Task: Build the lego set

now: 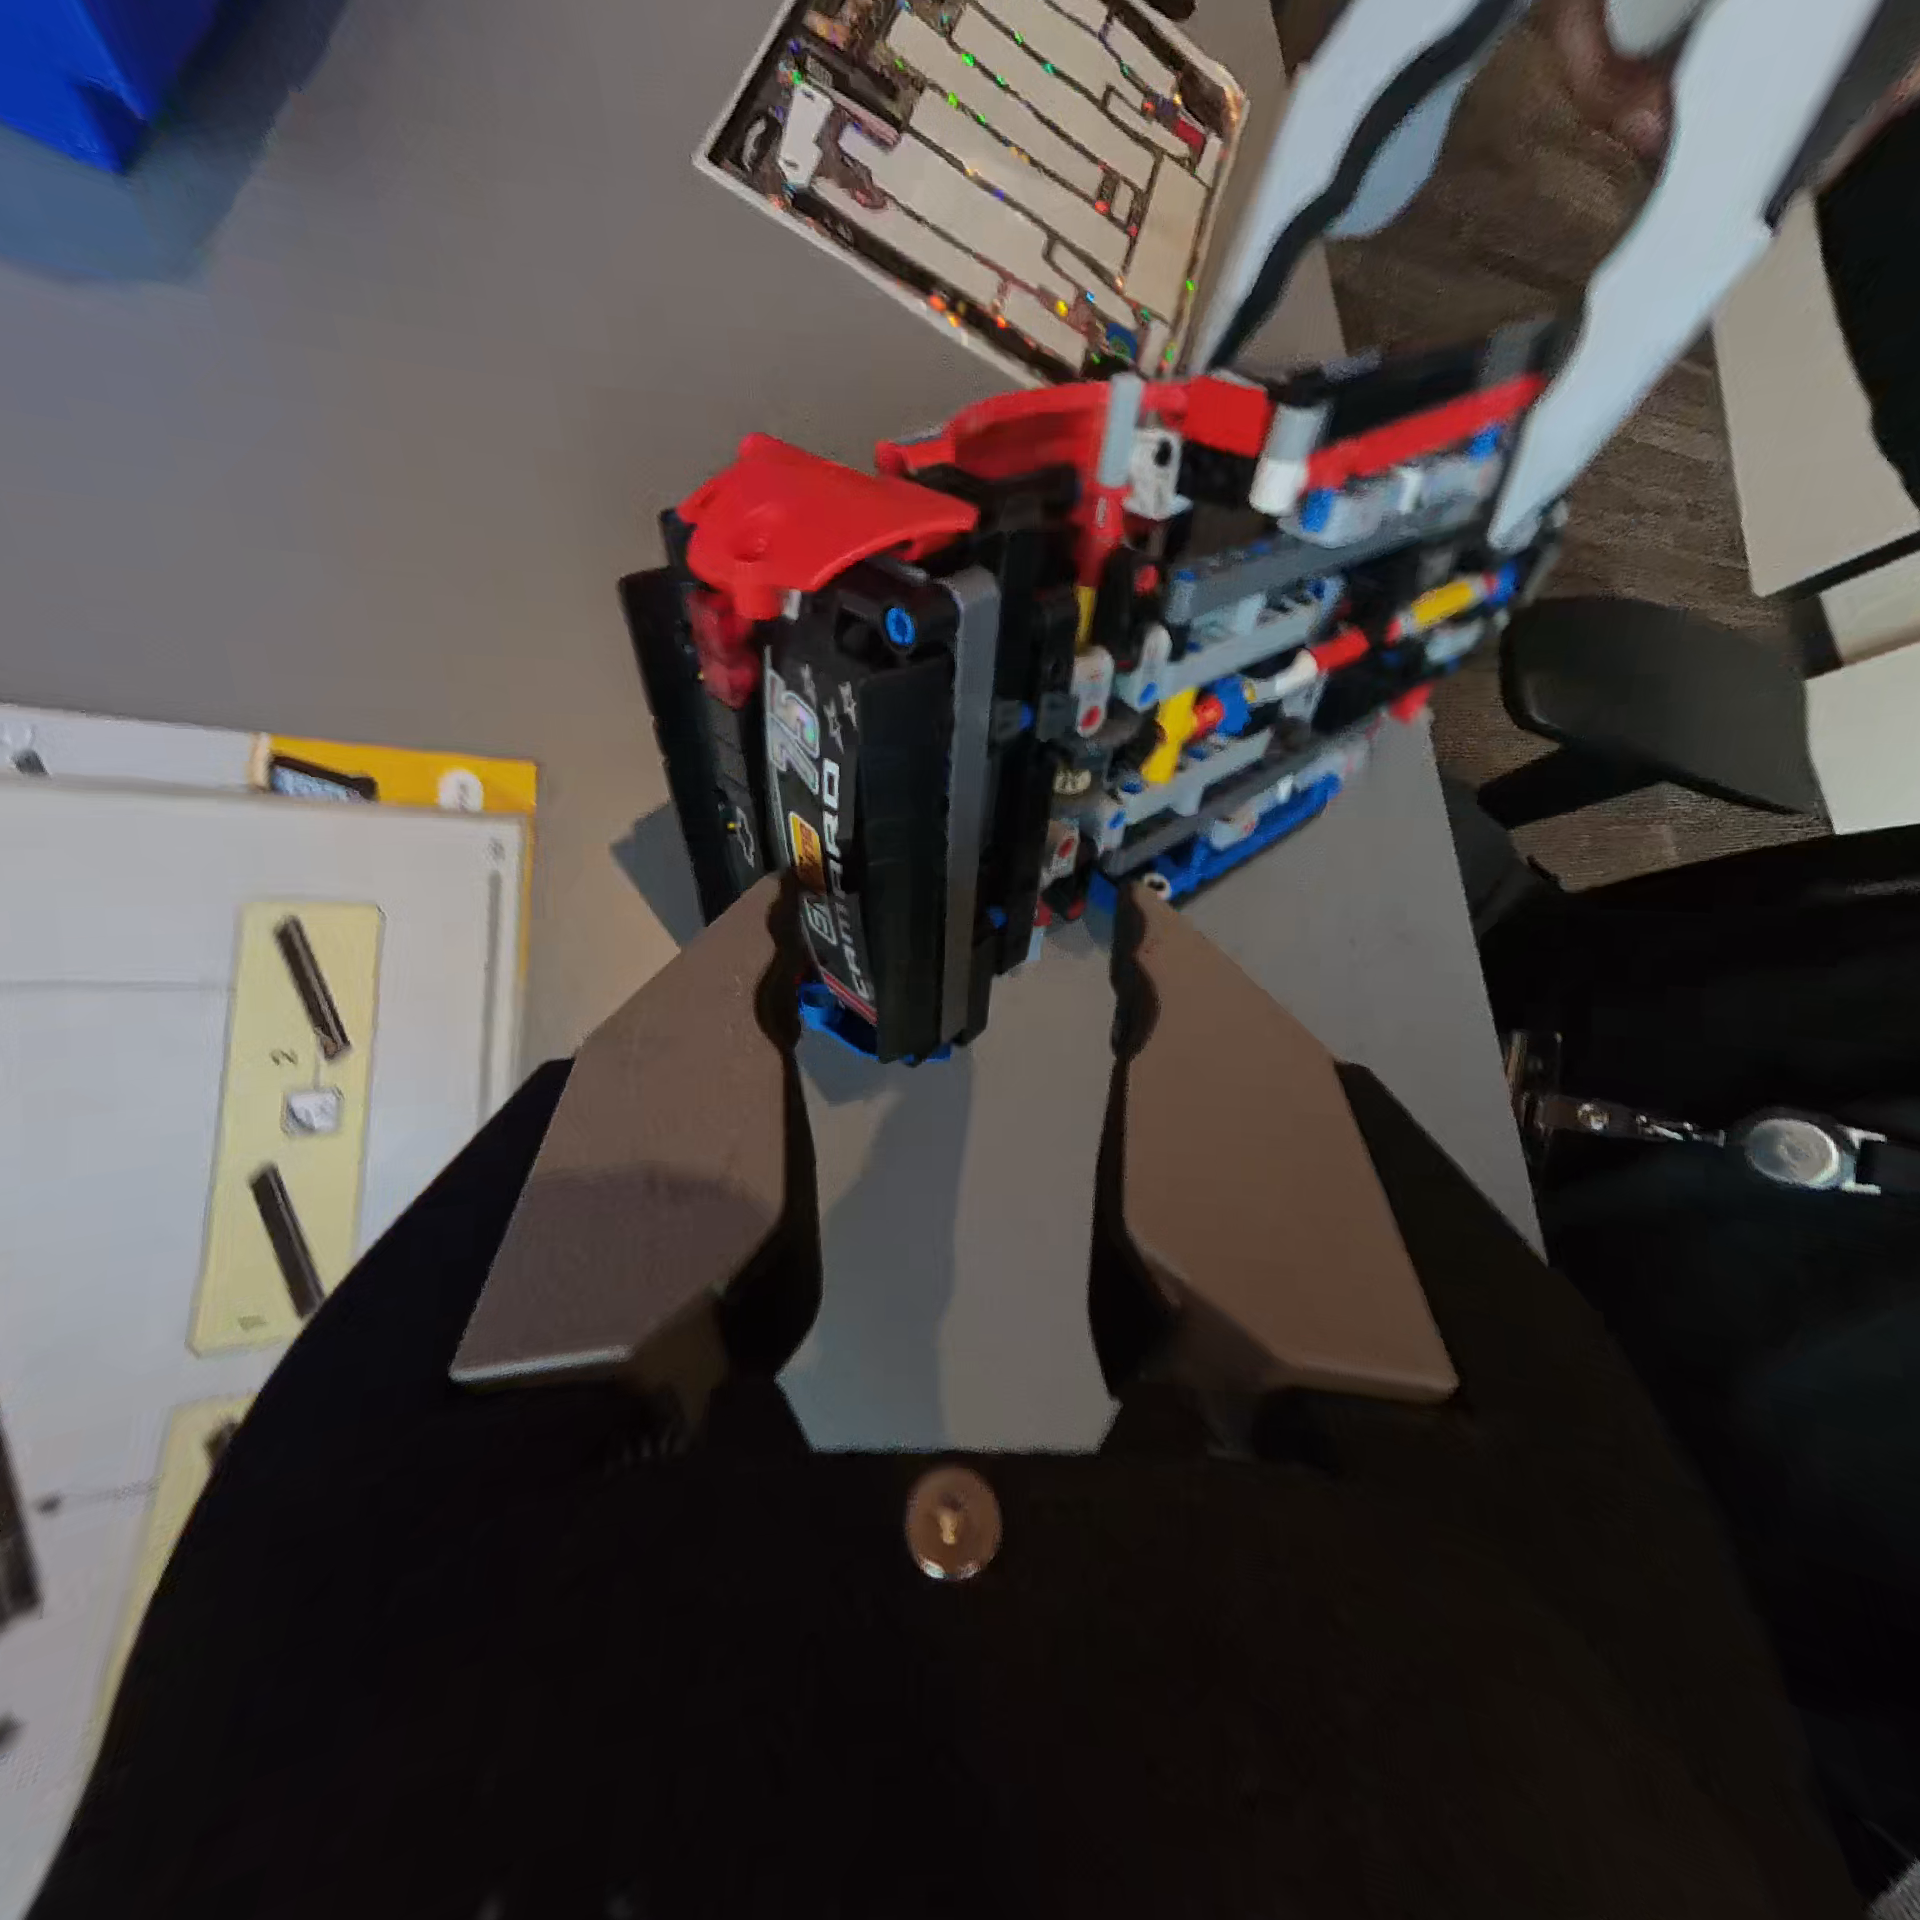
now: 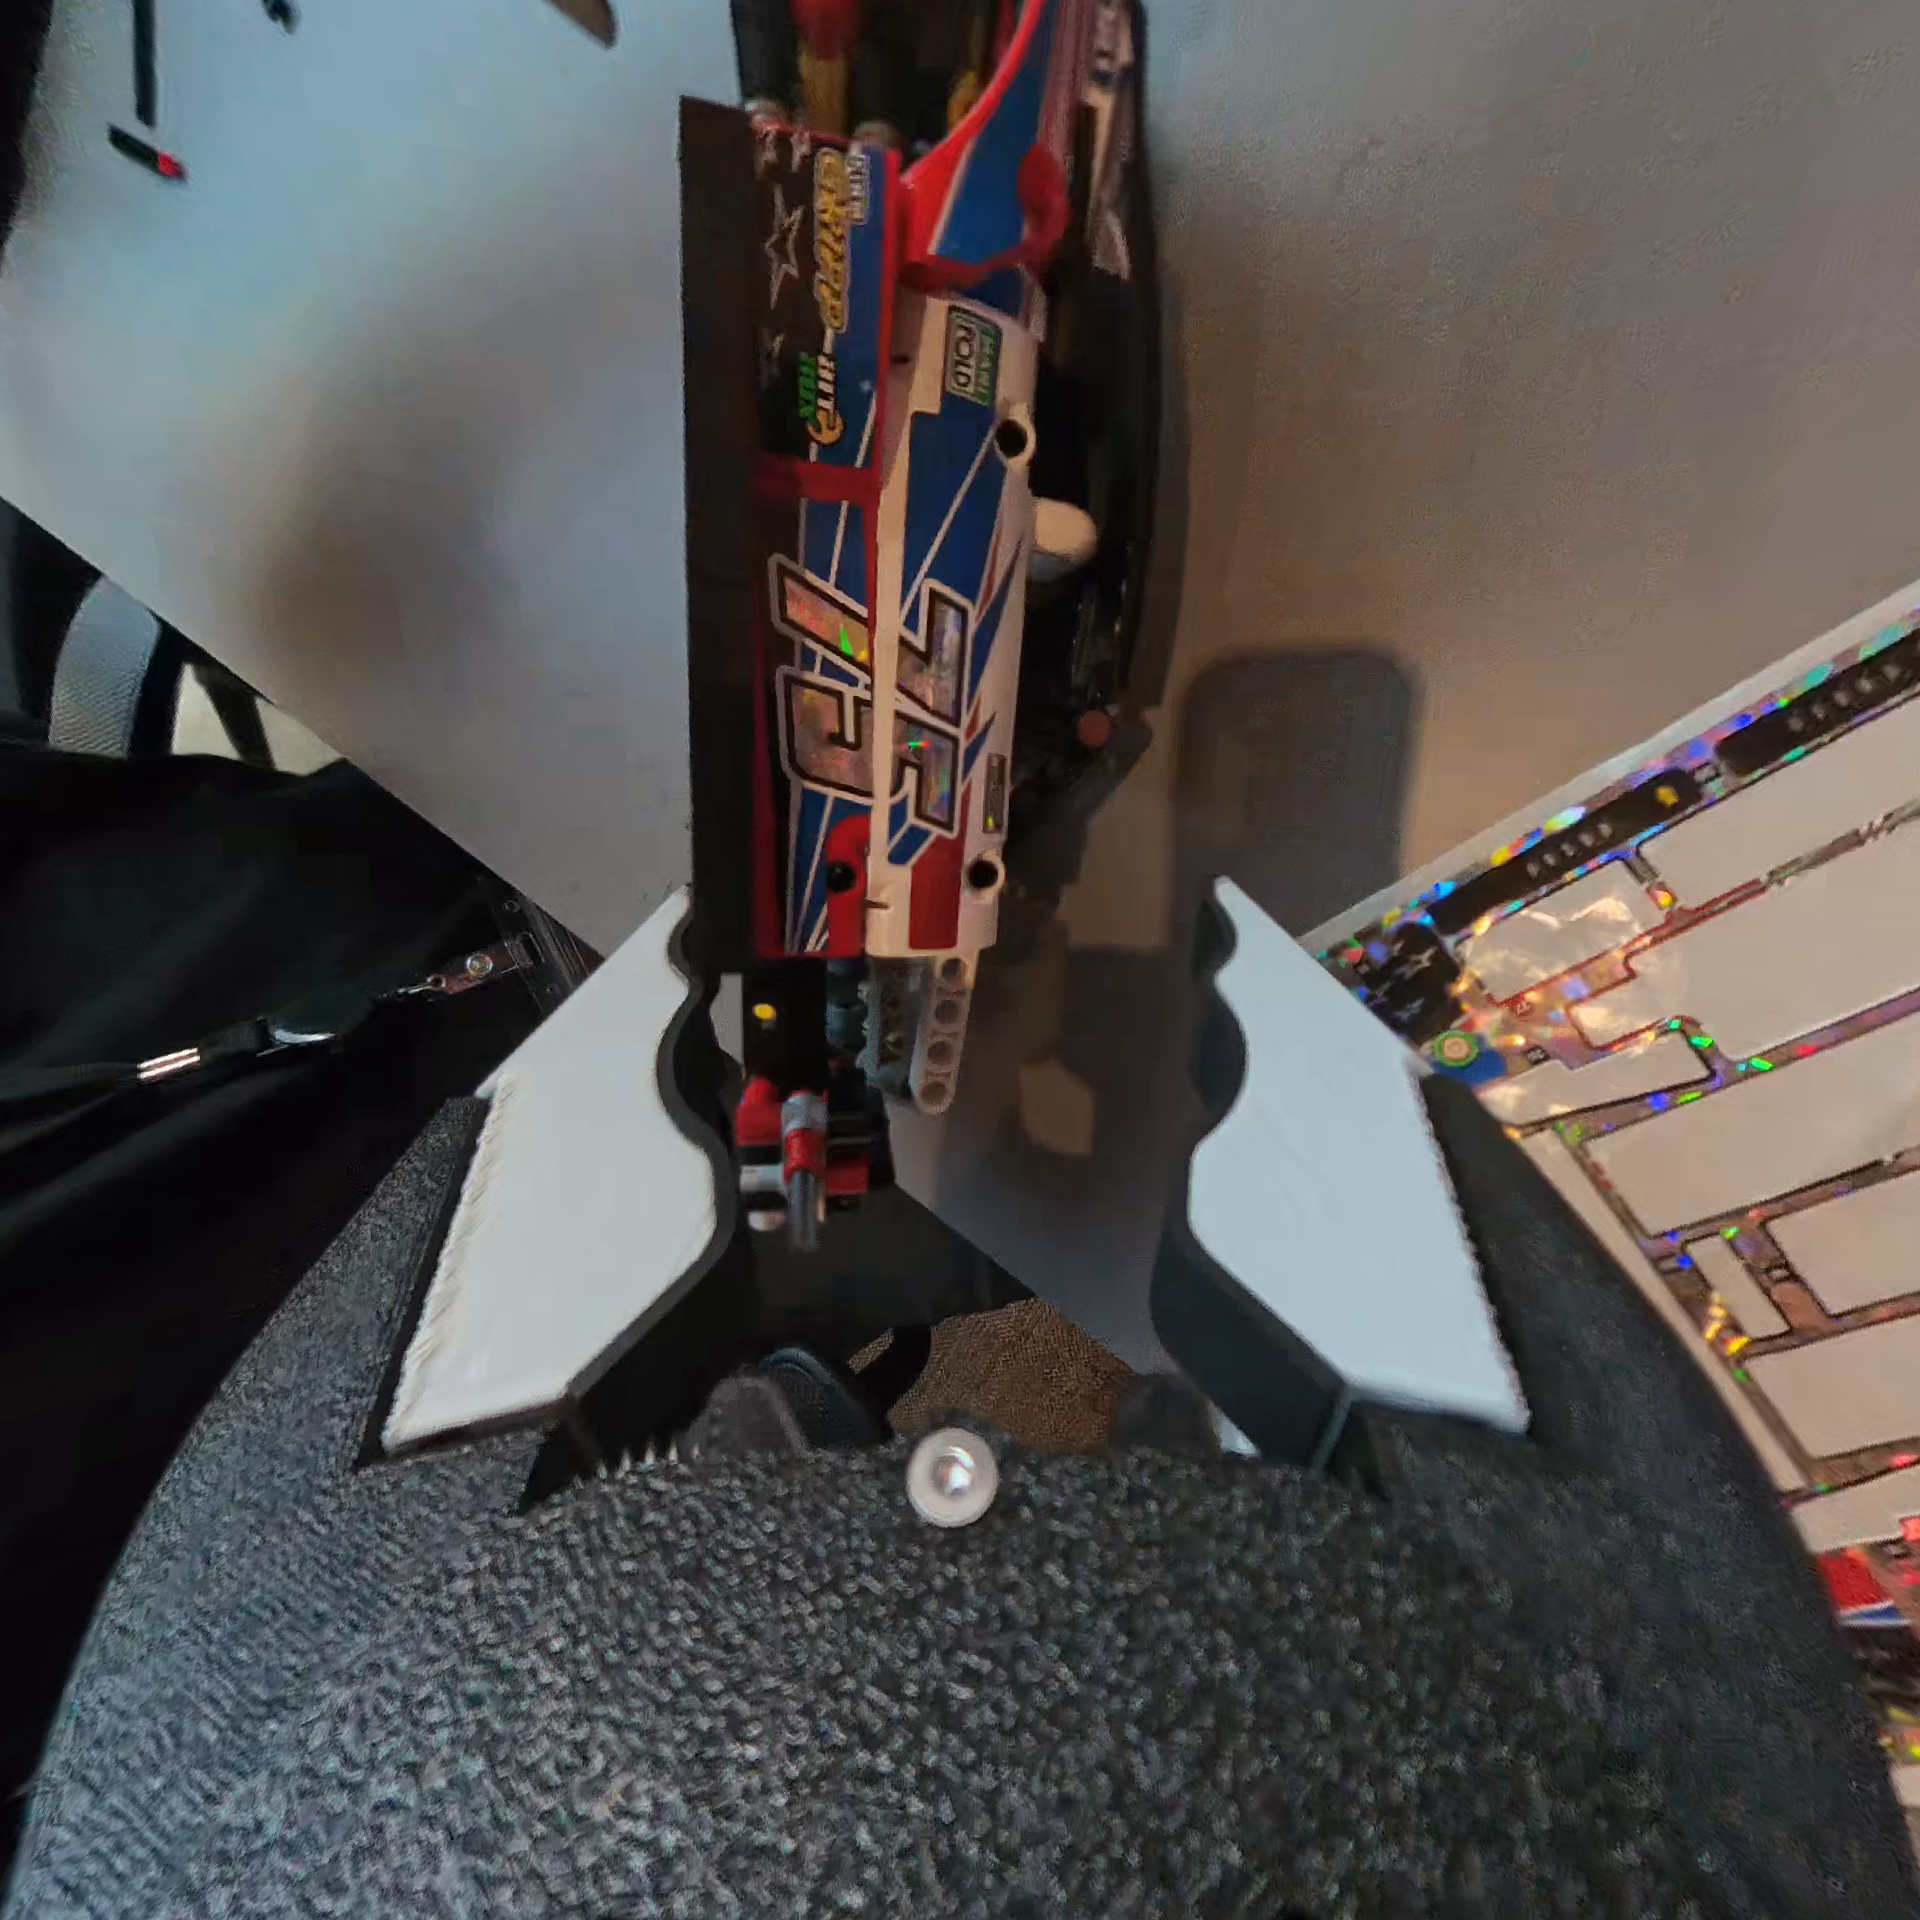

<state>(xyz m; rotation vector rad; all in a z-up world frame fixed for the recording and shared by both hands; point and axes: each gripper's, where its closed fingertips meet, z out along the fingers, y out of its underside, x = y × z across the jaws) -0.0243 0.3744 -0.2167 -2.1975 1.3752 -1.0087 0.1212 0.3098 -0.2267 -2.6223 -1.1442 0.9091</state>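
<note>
The part-built lego car [image 1: 935,727], black, red and blue with stickered panels, stands on its side on the grey table [image 1: 364,468]. My left gripper [image 1: 956,899], with brown fingers, is open around the car's rear end; its left fingertip [image 1: 769,904] is right against the black panel. My right gripper [image 1: 1371,457], with white fingers, is open and straddles the car's far end from above. In the right wrist view the car [image 2: 894,623] runs lengthwise between the open fingers of my right gripper [image 2: 951,904], close to the left fingertip [image 2: 665,935].
A holographic sticker sheet [image 1: 987,177] lies behind the car and shows at the right in the right wrist view [image 2: 1662,1039]. An open instruction booklet [image 1: 260,1091] lies at the left. A blue box [image 1: 94,73] stands far left. A black chair [image 1: 1652,707] is past the table's right edge.
</note>
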